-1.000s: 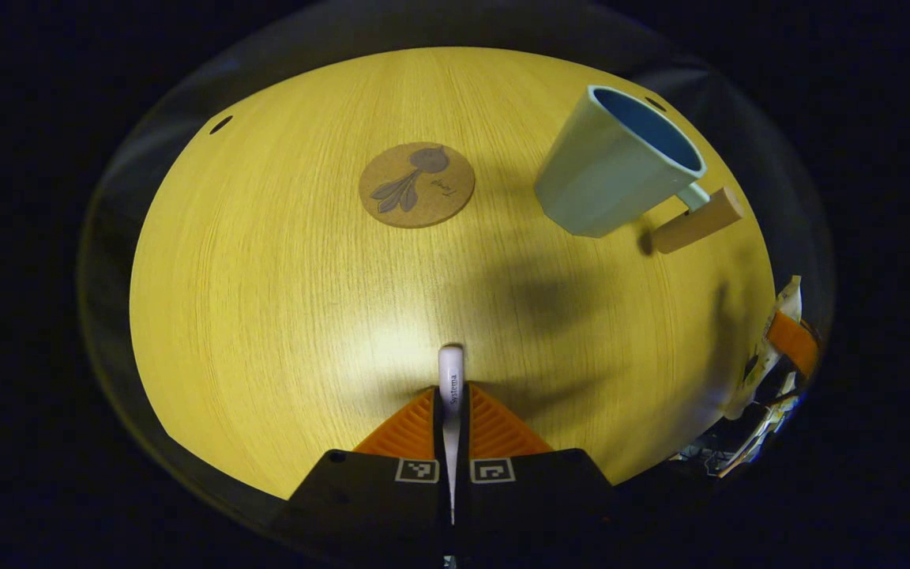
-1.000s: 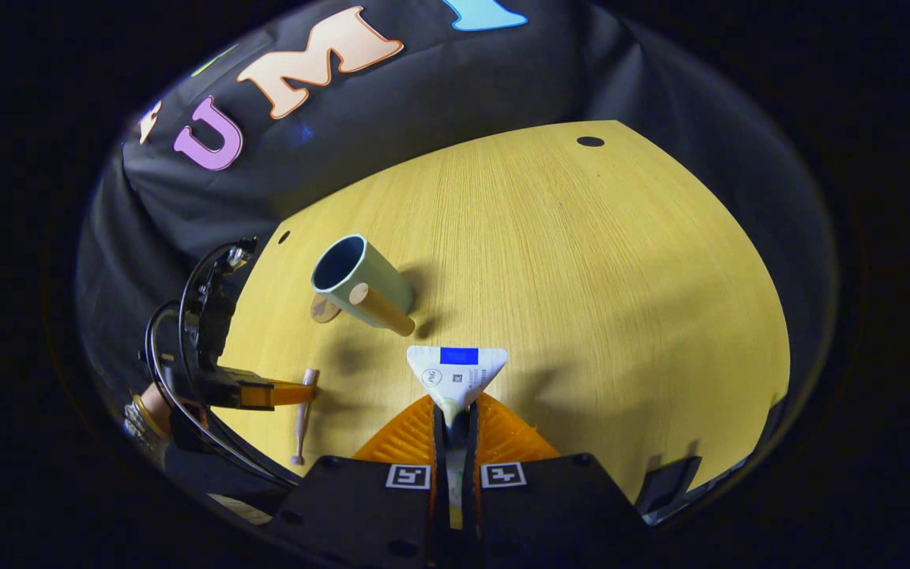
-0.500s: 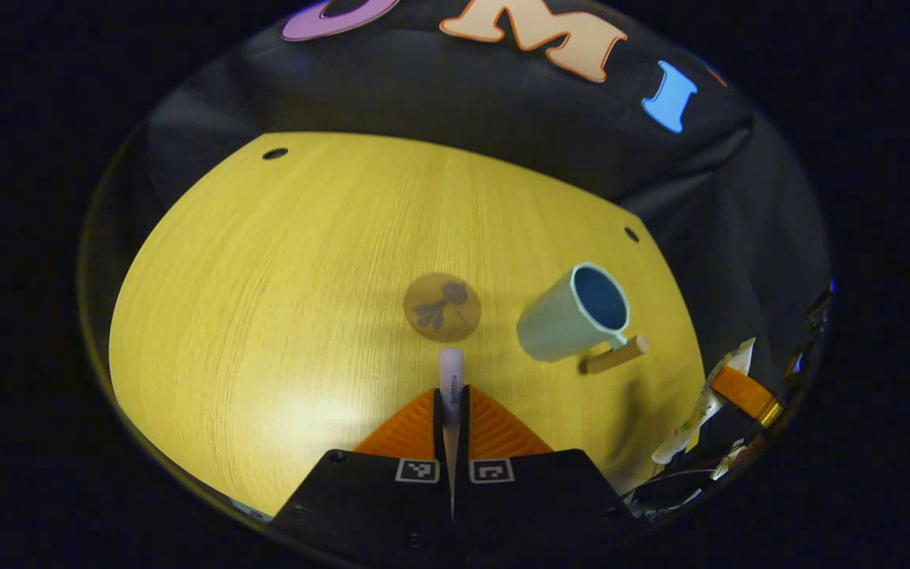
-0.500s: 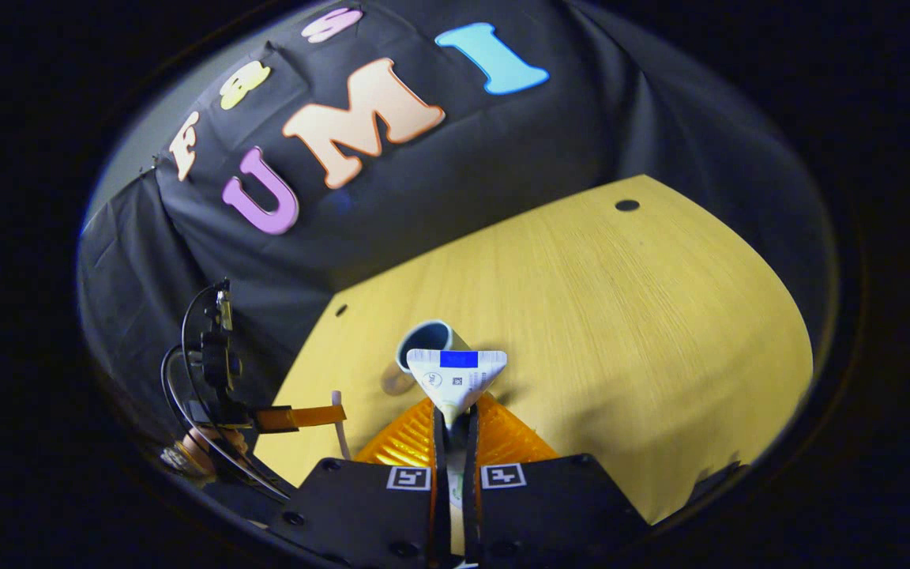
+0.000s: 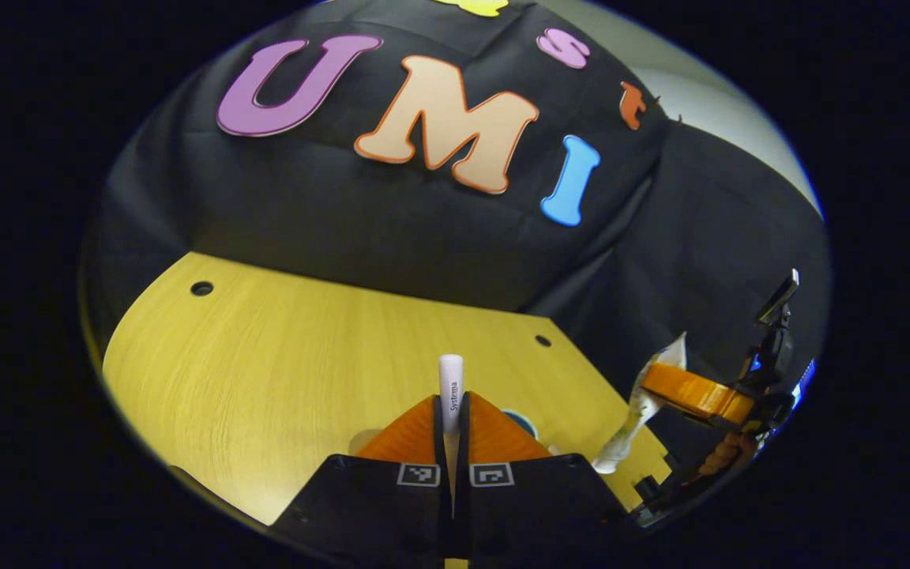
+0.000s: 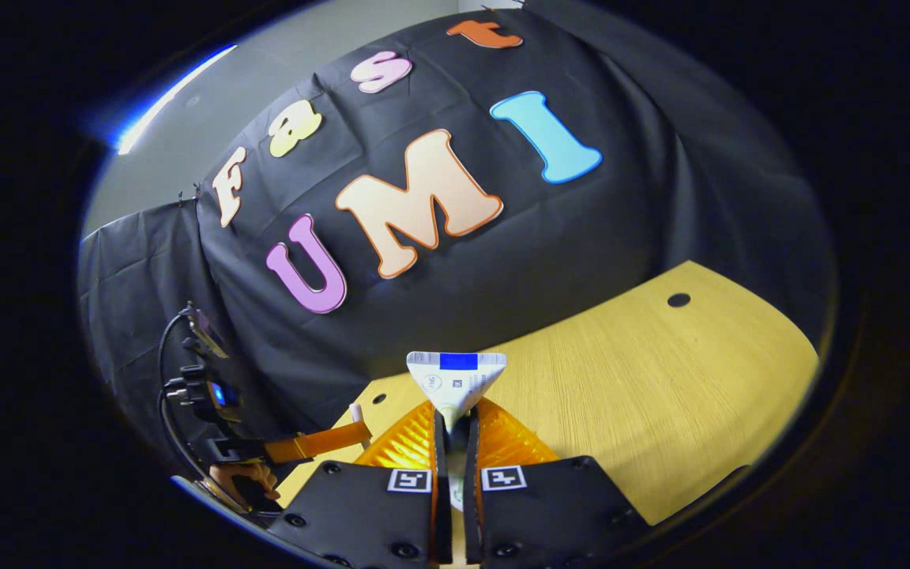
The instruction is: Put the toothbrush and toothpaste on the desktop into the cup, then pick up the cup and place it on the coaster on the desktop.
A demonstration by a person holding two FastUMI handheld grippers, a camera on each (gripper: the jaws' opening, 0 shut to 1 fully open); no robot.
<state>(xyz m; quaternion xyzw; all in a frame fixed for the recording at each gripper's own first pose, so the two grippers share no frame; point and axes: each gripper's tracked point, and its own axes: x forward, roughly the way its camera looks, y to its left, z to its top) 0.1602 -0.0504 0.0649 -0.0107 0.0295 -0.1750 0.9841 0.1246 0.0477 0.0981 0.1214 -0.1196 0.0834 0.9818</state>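
The left gripper (image 5: 452, 411) clamps the stiff, light toothbrush (image 5: 450, 379) by its handle; the right gripper (image 6: 455, 431) pinches the soft toothpaste (image 6: 456, 378), likely slippery, near its crimp. Both are held above the desk (image 5: 281, 356).

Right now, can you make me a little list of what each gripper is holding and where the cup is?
left gripper: shut on the toothbrush, lifted above the desktop
right gripper: shut on the toothpaste, crimped end forward
cup: only a bit of its rim peeks from behind the left fingers
in the cup: cannot tell
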